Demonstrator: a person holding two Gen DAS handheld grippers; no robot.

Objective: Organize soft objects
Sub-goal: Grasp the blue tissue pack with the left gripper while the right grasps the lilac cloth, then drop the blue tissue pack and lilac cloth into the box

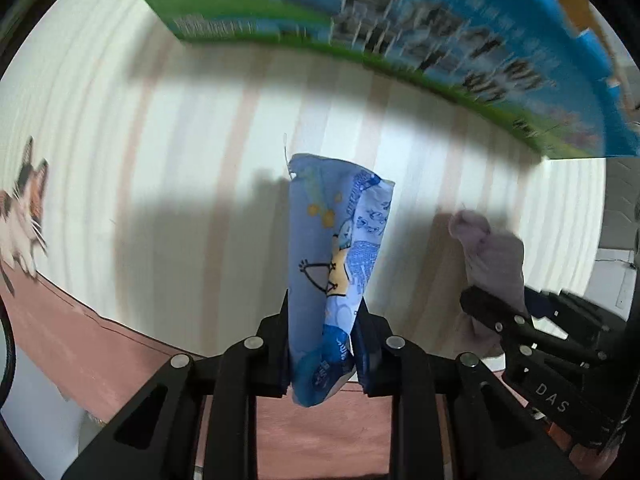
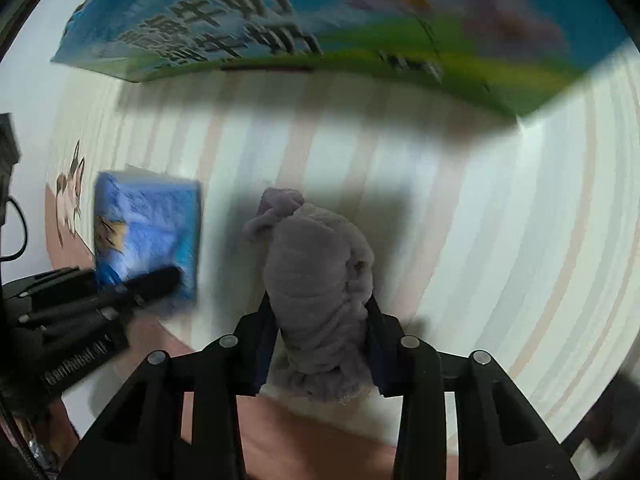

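My left gripper (image 1: 325, 312) is shut on a folded blue printed cloth (image 1: 336, 248) and holds it upright above the striped tablecloth (image 1: 180, 160). My right gripper (image 2: 320, 320) is shut on a bunched grey fleecy cloth (image 2: 320, 280), also lifted off the table. The right gripper and its grey cloth (image 1: 496, 256) show at the right of the left wrist view. The left gripper with the blue cloth (image 2: 148, 224) shows at the left of the right wrist view. Both views are blurred.
A large blue and green printed carton (image 1: 440, 40) stands on the table behind both cloths; it also shows in the right wrist view (image 2: 320, 20). The tablecloth has a cat picture (image 1: 24, 208) and a pink border (image 1: 60, 320) at the near left.
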